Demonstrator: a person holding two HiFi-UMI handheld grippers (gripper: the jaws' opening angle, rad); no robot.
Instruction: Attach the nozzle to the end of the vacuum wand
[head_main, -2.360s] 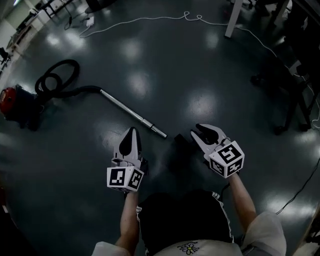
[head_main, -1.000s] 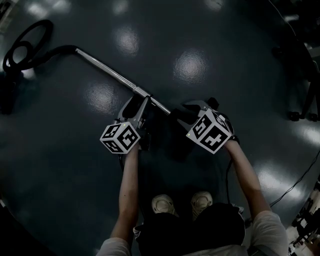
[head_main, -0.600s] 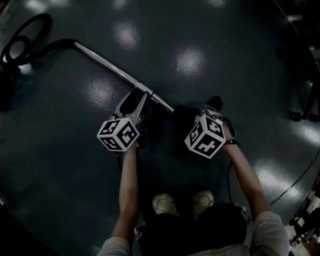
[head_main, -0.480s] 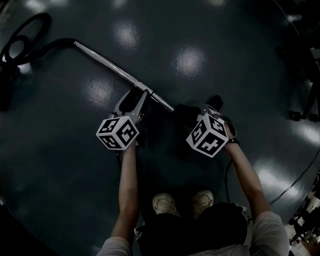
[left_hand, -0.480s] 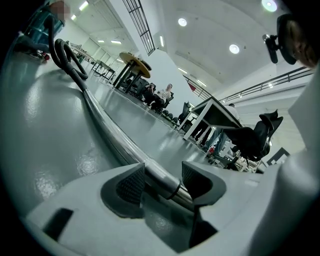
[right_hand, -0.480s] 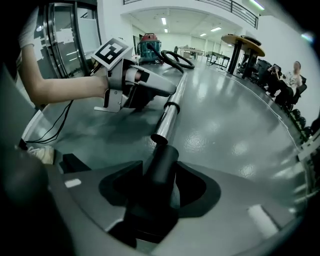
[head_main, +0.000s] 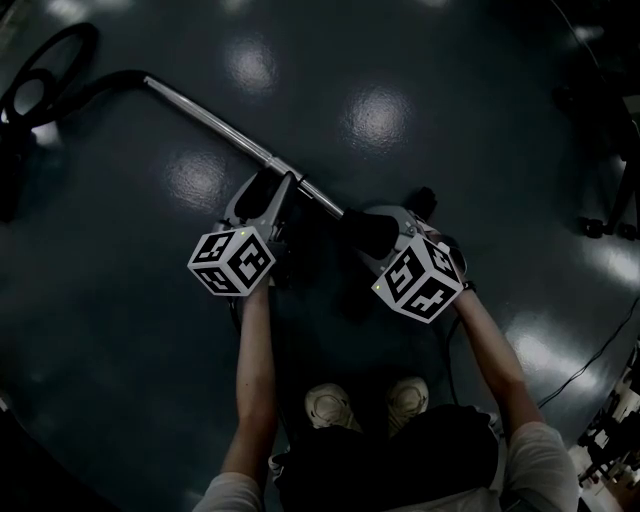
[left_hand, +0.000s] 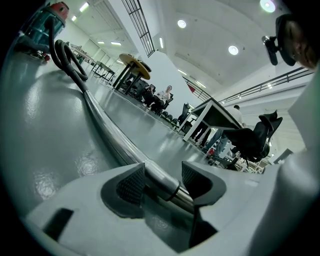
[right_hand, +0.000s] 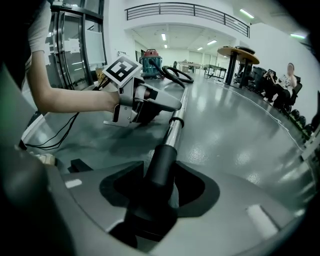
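While the wand (head_main: 220, 125) runs slantwise over the floor (head_main: 450, 120) in the head view, from the hose (head_main: 60, 70) at upper left down to the lower right, its free end points at the nozzle (head_main: 365, 232); the nozzle sits just past that end, between the two claws, with its black neck turned up-left along the same line; in the right gripper view the neck (right_hand: 161, 167) reaches the chrome tube (right_hand: 175, 127) end to end, both long axes in one line, though how far it is seated I cannot tell; the left claw (head_main: 272, 190) is closed narrowly round the wand close to its end, the tube's collar (left_hand: 167, 186) caught between the pads; the right claw (right_hand: 160, 187) stands wide, its jaws closing, with the nozzle's broader dark base filling the gap between them; the vacuum's body (right_hand: 150, 59) stands at the hose's far end.
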